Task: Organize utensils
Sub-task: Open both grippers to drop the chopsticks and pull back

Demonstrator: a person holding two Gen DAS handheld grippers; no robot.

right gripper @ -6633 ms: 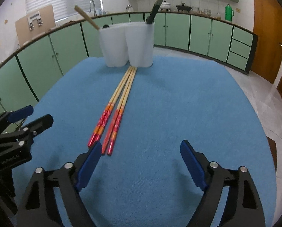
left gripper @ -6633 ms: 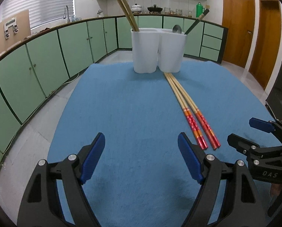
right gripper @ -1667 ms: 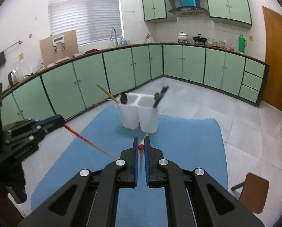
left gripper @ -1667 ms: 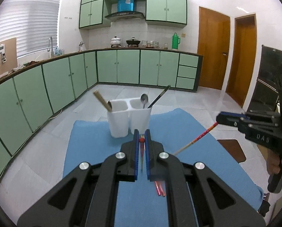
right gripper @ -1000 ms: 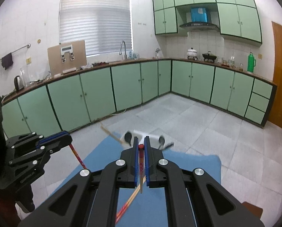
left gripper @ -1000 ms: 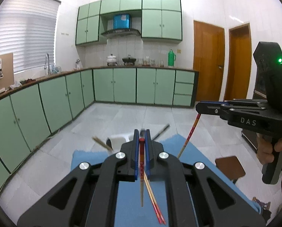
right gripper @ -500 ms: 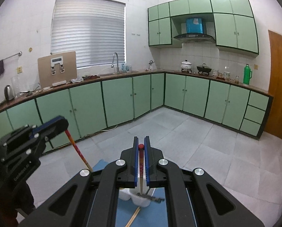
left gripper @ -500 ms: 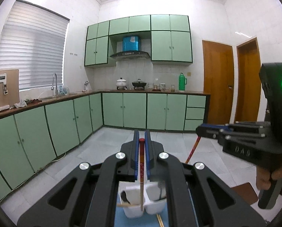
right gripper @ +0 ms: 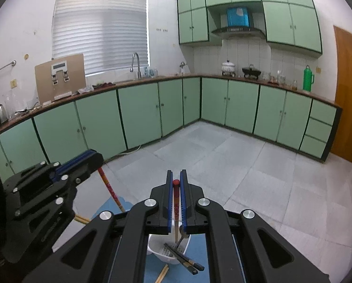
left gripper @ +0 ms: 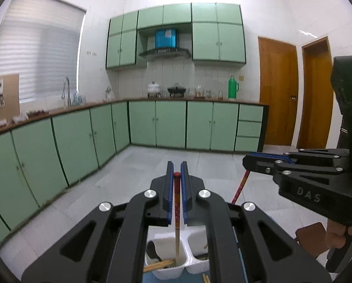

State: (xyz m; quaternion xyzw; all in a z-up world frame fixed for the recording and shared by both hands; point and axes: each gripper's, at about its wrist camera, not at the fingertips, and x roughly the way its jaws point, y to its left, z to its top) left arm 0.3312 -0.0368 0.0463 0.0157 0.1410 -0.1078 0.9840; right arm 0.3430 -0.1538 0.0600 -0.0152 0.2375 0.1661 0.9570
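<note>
Left gripper (left gripper: 175,188), black frame with blue pads: jaws narrowed onto a red-topped wooden chopstick (left gripper: 176,214) that hangs upright, its pale lower tip inside the left compartment of the white two-compartment plastic utensil holder (left gripper: 176,270) directly below. That compartment also contains a dark spoon (left gripper: 152,252) and the ends of tan wooden chopsticks (left gripper: 158,265) lying across it. Right gripper (right gripper: 175,195), same build: jaws narrowed onto a second red-topped wooden chopstick (right gripper: 176,212), held upright with its tip just over the holder's perforated compartment, where a metal spoon (right gripper: 182,234) and a pair of black chopsticks (right gripper: 183,258) lean out over the rim; whether the tip has passed the rim cannot be told. The holder stands on a blue cloth-covered worktop (right gripper: 199,247). Loose wooden chopstick ends (right gripper: 162,274) lie on the cloth beside the holder. Each gripper appears in the other's view, alongside and at similar height, with its chopstick slanting down from the pads. Background: green kitchen cabinets (right gripper: 138,115), grey tiled floor (right gripper: 223,155).
</note>
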